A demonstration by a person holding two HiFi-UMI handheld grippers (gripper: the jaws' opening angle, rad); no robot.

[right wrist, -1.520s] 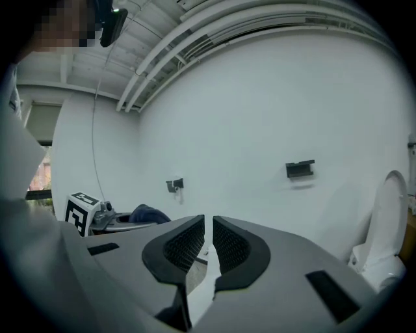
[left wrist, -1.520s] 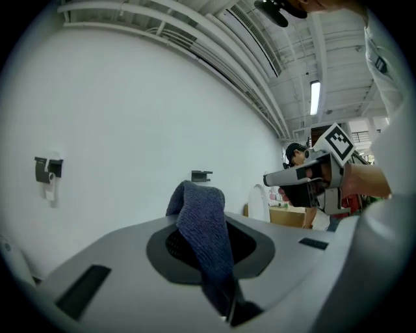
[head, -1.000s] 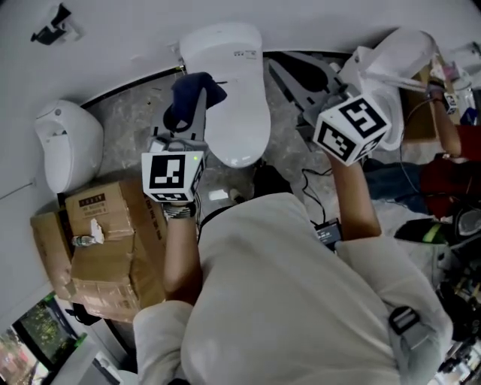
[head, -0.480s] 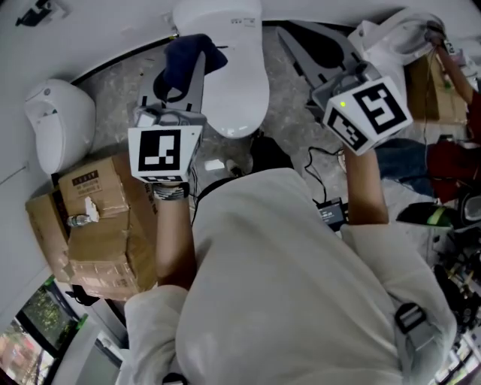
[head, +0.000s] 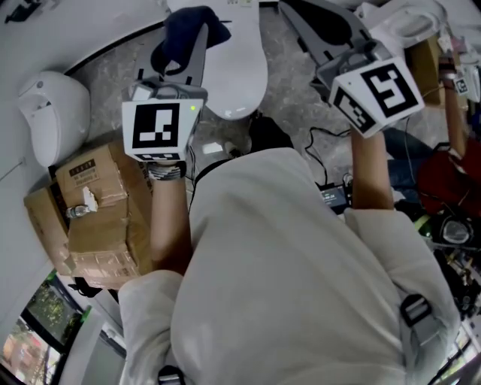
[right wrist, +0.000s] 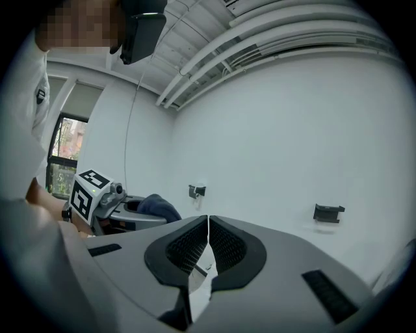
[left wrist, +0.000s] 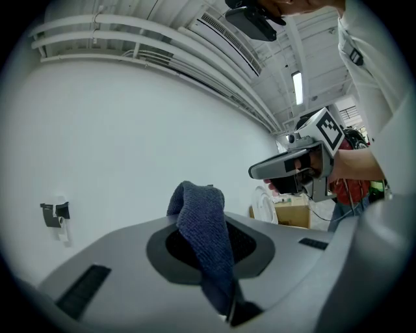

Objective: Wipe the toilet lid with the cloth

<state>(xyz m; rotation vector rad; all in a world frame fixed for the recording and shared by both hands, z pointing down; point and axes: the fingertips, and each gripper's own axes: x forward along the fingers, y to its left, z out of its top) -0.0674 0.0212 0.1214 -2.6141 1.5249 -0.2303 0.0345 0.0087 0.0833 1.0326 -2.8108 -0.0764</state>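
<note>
The toilet's white lid is down, at the top middle of the head view. My left gripper is shut on a dark blue cloth, which bunches over its tips and hangs beside the lid's left rear edge. My right gripper is right of the toilet, off the lid, its jaws shut with nothing between them. From the right gripper view I see the left gripper with the cloth, held up before a white wall.
Stacked cardboard boxes stand at the left beside a white rounded fixture. Another white toilet and boxes are at the upper right. Cables lie on the speckled floor. Small brackets are fixed to the wall.
The head view has tilted, so the toilet and both grippers sit higher in frame. The right gripper's cube has rolled a little. The cloth stays in the left jaws.
</note>
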